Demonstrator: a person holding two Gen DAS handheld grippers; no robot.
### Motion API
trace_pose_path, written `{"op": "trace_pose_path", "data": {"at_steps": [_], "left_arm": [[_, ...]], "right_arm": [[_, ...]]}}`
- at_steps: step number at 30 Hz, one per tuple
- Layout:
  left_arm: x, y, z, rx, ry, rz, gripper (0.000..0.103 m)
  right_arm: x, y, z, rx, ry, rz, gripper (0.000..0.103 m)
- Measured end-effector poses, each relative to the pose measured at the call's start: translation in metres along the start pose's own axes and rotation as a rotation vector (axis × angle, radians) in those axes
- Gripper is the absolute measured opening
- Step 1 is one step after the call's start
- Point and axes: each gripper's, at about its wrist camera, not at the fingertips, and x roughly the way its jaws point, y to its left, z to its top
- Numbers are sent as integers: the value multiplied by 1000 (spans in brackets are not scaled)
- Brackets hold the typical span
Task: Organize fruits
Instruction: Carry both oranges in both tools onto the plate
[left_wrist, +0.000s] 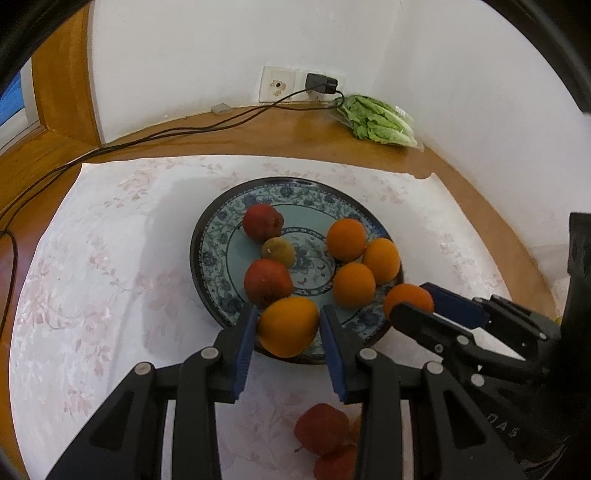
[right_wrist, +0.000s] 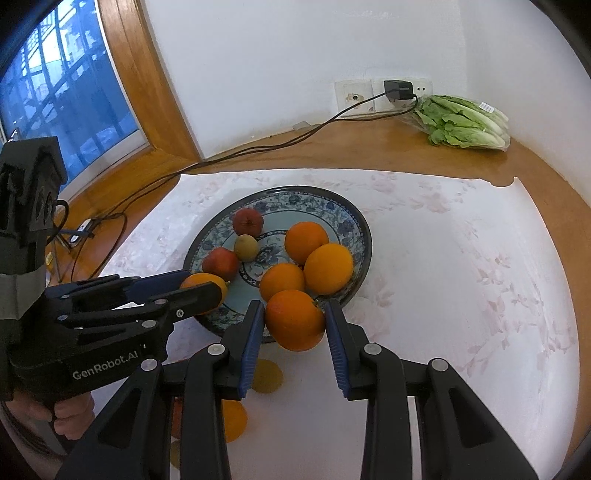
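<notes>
A blue floral plate (left_wrist: 207, 236) (right_wrist: 343, 218) on the white cloth holds two red apples (left_wrist: 263, 222) (left_wrist: 267, 282), a small brownish-green fruit (left_wrist: 279, 252) and three oranges (left_wrist: 346, 239). My left gripper (left_wrist: 288, 310) (right_wrist: 207, 284) is shut on an orange (left_wrist: 288, 328) over the plate's near rim. My right gripper (right_wrist: 294, 306) (left_wrist: 410, 297) is shut on another orange (right_wrist: 295, 321) at the near right rim, beside the three oranges (right_wrist: 306, 242). Whether either held orange rests on the plate I cannot tell.
Loose red apples (left_wrist: 321, 432), an orange (right_wrist: 232, 421) and a yellowish fruit (right_wrist: 266, 376) lie on the cloth (right_wrist: 461, 277) under the grippers. Bagged lettuce (right_wrist: 465, 123) sits in the far corner. A charger (right_wrist: 398, 89) and cable (right_wrist: 258, 146) cross the wooden table. A hand (right_wrist: 70, 417) grips the left tool.
</notes>
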Motion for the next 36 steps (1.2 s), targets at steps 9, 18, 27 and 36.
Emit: {"op": "trace_pose_path", "data": {"at_steps": [9,18,27,36], "left_arm": [[11,0,7,26,5,34,36],[19,2,15,30,2,45,36],[23,2,20,27,-4,47,37],[29,4,22,16,-9,40,37]], "right_arm": [[8,1,6,-31,-2,-6,35],[13,-2,7,-42,-19,-23,35],[22,-7,10,-44,-28,-32,35],[25,-8,10,-41,-33,-26,35]]}}
